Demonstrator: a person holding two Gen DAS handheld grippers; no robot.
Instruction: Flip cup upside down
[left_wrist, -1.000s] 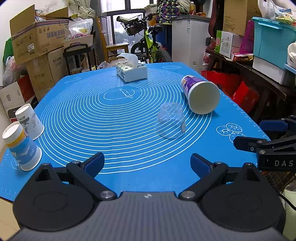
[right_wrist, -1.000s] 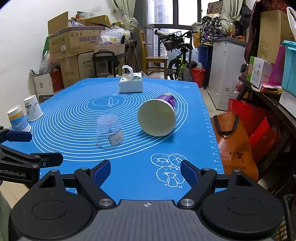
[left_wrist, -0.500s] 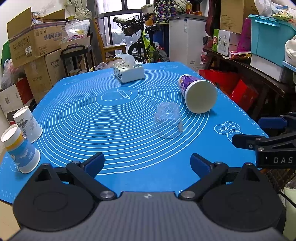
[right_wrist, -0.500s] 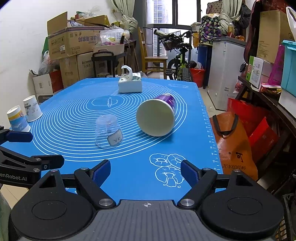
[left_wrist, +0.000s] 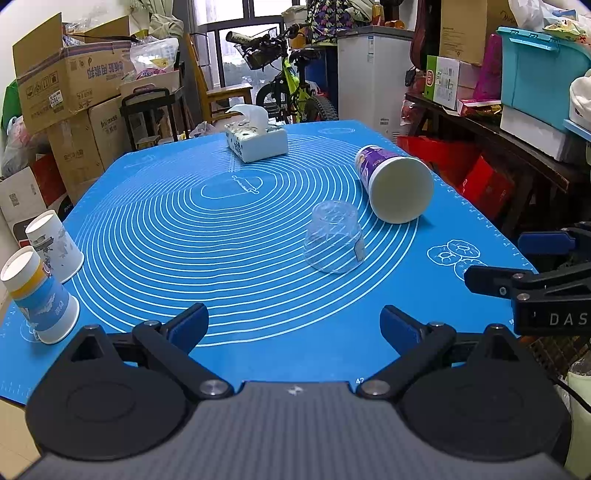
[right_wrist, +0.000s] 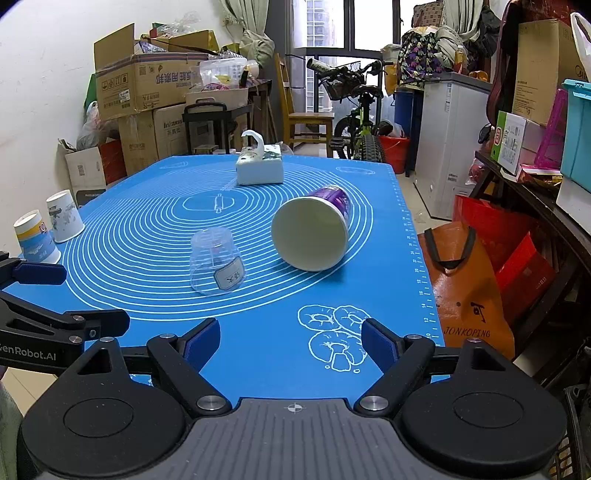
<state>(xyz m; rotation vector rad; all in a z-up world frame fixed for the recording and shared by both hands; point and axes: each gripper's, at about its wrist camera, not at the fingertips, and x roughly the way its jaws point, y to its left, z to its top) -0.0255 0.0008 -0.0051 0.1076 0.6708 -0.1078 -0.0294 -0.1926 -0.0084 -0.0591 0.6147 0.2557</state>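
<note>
Left wrist: clear cup (left_wrist: 334, 238) apparently inverted; left gripper (left_wrist: 294, 326) agape, empty.

Between my left claw (left_wrist: 294, 326) and the clear cup (left_wrist: 334, 238) only bare blue mat (left_wrist: 236, 280) lies. Just right of and behind the clear cup lies the big paper cup (left_wrist: 397, 188) on its side, crowding that flank. Two small paper cups (left_wrist: 40, 273) stand well left of the clear cup at the mat's edge. The tissue box (left_wrist: 256, 142) sits far behind it. My right claw (right_wrist: 290, 341) faces open mat before it too.
</note>
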